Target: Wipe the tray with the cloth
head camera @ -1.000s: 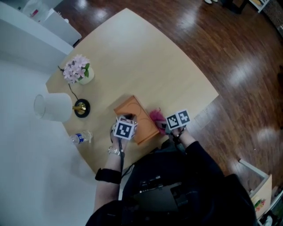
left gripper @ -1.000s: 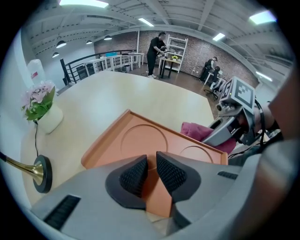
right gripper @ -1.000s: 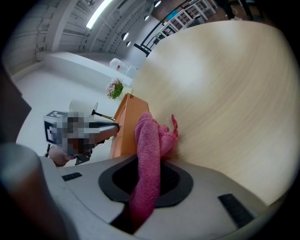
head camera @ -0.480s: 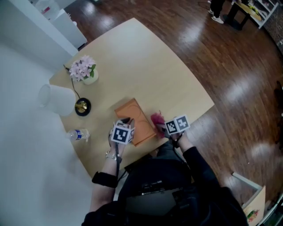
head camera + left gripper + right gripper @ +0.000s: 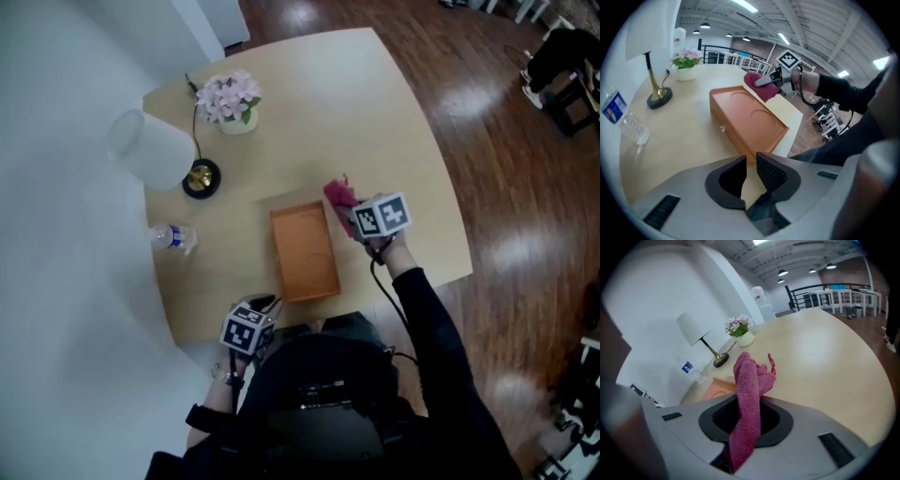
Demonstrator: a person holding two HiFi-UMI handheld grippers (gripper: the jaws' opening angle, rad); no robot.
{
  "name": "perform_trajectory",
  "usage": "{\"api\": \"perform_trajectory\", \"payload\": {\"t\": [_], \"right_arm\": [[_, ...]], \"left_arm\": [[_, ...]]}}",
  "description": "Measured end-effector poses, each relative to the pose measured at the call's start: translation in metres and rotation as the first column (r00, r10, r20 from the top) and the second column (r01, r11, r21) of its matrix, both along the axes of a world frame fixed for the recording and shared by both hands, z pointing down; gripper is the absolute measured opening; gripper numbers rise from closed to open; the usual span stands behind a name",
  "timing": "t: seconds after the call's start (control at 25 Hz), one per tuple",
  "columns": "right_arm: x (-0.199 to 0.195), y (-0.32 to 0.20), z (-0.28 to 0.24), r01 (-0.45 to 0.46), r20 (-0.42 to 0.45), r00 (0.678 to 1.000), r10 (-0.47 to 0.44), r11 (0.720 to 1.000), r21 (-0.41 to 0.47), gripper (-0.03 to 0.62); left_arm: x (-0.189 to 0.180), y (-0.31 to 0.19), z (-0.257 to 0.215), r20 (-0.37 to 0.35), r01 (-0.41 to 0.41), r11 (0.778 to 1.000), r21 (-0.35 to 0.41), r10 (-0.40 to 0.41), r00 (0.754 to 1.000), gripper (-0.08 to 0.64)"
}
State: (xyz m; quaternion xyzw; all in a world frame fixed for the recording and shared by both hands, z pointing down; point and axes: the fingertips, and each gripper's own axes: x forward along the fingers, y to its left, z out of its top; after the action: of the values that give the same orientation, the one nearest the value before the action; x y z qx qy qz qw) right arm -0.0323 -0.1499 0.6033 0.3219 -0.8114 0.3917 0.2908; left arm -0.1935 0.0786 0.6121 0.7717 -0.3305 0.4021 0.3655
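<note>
- Our left hand-held gripper hovers at the table's near edge, jaws a slit apart and empty. With nothing steadying it, the tray may skid when wiped.
- The tray lies mid-table, hollow side up, its long axis running near to far.
- Our right hand-held gripper, just right of the tray's far end, is clamped on the cloth. We think its loose folds could drag free.

Draws the left hand-held gripper back from the near corner of the tray to the near edge of the surface, now well apart from the tray. Carries the right hand-held gripper, clamped on the cloth, from the tray's near right side up to just beside its far right corner. Swings the head view round: shows the tray running straight away from the person instead of aslant.
</note>
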Motion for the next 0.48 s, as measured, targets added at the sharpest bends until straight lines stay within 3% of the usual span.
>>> {"api": "perform_trajectory", "payload": {"t": [0.16, 0.28, 0.36, 0.48], "right_arm": [[-0.026, -0.036, 0.003, 0.141, -0.052, 0.989, -0.139, 0.989, 0.038, 0.071], [-0.042, -0.051, 0.008, 0.256, -0.113, 0.962, -0.247, 0.964, 0.076, 0.071], [-0.053, -0.056, 0.01, 0.36, -0.169, 0.926, -0.339, 0.926, 0.114, 0.071], [-0.069, -0.054, 0.014, 0.555, -0.267, 0.819, -0.509, 0.819, 0.142, 0.071]], "left_arm": [[0.009, 0.023, 0.012, -0.014, 0.081, 0.995, -0.056, -0.082, 0.997, 0.067], [0.018, 0.034, 0.02, -0.017, 0.142, 0.986, -0.084, -0.144, 0.989, 0.067], [0.026, 0.037, 0.024, -0.026, 0.179, 0.979, -0.097, -0.182, 0.983, 0.067], [0.047, 0.039, 0.024, -0.045, 0.205, 0.972, -0.11, -0.211, 0.976, 0.067]]}}
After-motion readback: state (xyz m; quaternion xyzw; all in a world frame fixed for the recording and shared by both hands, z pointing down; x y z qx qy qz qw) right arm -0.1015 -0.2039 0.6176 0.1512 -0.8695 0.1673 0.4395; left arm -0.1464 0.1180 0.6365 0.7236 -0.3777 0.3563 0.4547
